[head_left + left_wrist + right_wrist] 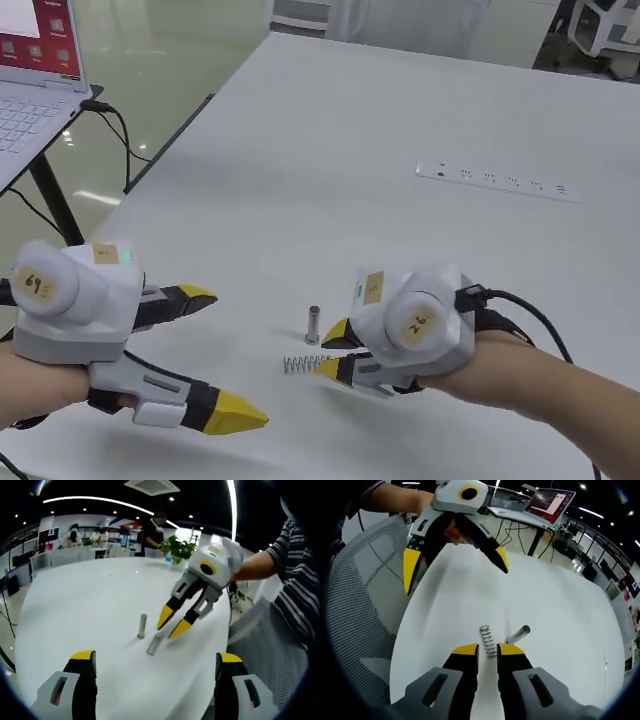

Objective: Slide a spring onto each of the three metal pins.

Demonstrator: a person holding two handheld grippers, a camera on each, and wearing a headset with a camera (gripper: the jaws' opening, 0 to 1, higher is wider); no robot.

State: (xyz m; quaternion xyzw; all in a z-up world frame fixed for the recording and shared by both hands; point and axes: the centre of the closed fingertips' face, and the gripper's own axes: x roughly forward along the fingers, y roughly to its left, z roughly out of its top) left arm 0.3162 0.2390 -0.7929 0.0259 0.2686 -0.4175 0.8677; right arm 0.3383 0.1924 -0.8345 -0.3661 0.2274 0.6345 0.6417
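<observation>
No spring fitted yet: the one pin (313,325) in sight stands bare on the white counter (350,150), with a spring (300,363) lying flat just beside it. The right claw (330,350), narrowly parted, straddles the spring's near end. The left claw (230,356) hovers spread wide. A power strip (498,182) lies beyond and a laptop (30,60) sits off to the left in the bright open-plan office.

spring (486,639) near end hidden between right tongs (488,650) | grip unclear | laptop (25,112) cut by edge
</observation>
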